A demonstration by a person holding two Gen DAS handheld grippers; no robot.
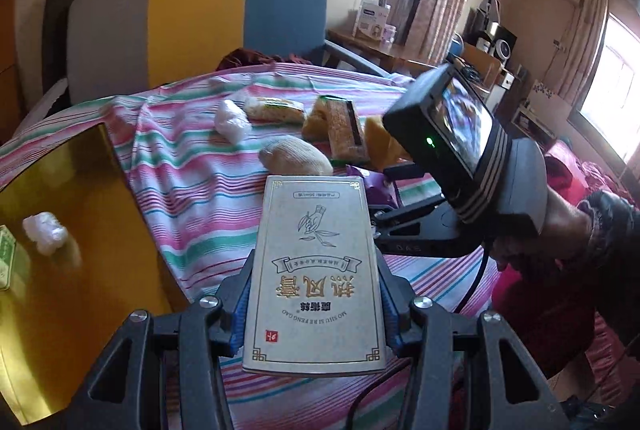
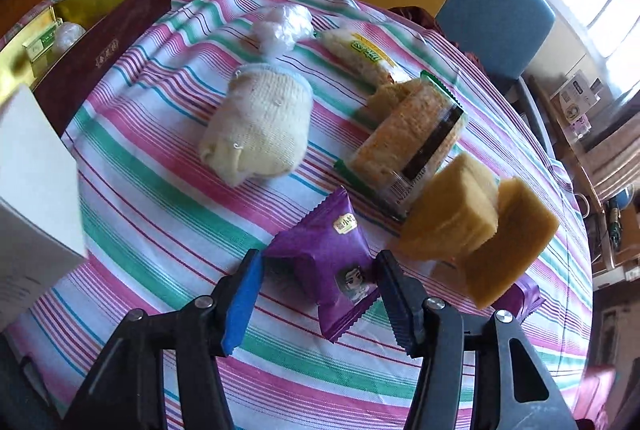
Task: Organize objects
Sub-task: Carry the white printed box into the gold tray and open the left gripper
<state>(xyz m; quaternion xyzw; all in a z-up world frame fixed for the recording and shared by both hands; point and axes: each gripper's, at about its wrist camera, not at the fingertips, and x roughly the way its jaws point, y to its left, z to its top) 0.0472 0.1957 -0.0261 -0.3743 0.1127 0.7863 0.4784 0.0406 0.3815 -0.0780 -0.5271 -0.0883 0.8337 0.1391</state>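
Note:
My left gripper is shut on a grey carton with Chinese print and holds it above the striped tablecloth; the carton also shows at the left edge of the right wrist view. My right gripper is open, its jaws on either side of a purple snack packet that lies on the cloth. The gold-lined gift box stands to the left with a white wad inside; in the right wrist view its maroon wall shows.
On the cloth lie a cream knitted sock roll, a white plastic wad, two wrapped cakes, two yellow sponges and another purple packet. A multicoloured chair stands behind the table.

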